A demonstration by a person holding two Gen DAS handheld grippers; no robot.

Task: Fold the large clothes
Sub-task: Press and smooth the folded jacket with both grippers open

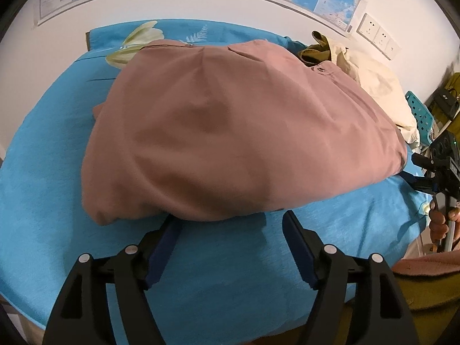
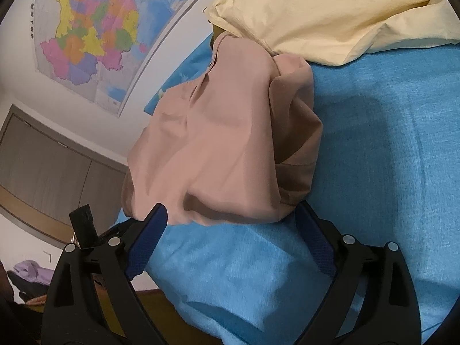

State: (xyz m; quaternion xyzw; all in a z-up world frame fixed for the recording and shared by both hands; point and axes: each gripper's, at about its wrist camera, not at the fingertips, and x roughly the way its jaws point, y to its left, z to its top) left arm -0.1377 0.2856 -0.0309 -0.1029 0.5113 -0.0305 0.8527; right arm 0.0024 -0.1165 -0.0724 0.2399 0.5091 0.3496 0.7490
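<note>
1. Nearest the left wrist camera, the left gripper (image 1: 230,224) has its blue-padded fingers (image 1: 165,247) spread wide over the bright blue textured bedsheet (image 1: 72,195), pinching nothing; the left pad's tip sits just at the near hem of the garment.
2. Just beyond lies the dusty-pink soft fabric garment (image 1: 230,126), folded into a thick, puffy bundle in the middle of the bed.
3. At its right end, the right gripper (image 2: 231,215) also stands spread and empty, the bundle's corner reaching between its tips without being pressed.
4. This cloth looks light, limp and a little slippery; layers would likely slide apart, so I would take hold at the near hem or a corner, gripping all layers.
5. Farther right, a pale cream crumpled cloth (image 2: 330,14) rests against the garment.
6. On the far wall hangs a colourful paper map (image 2: 92,37).
</note>
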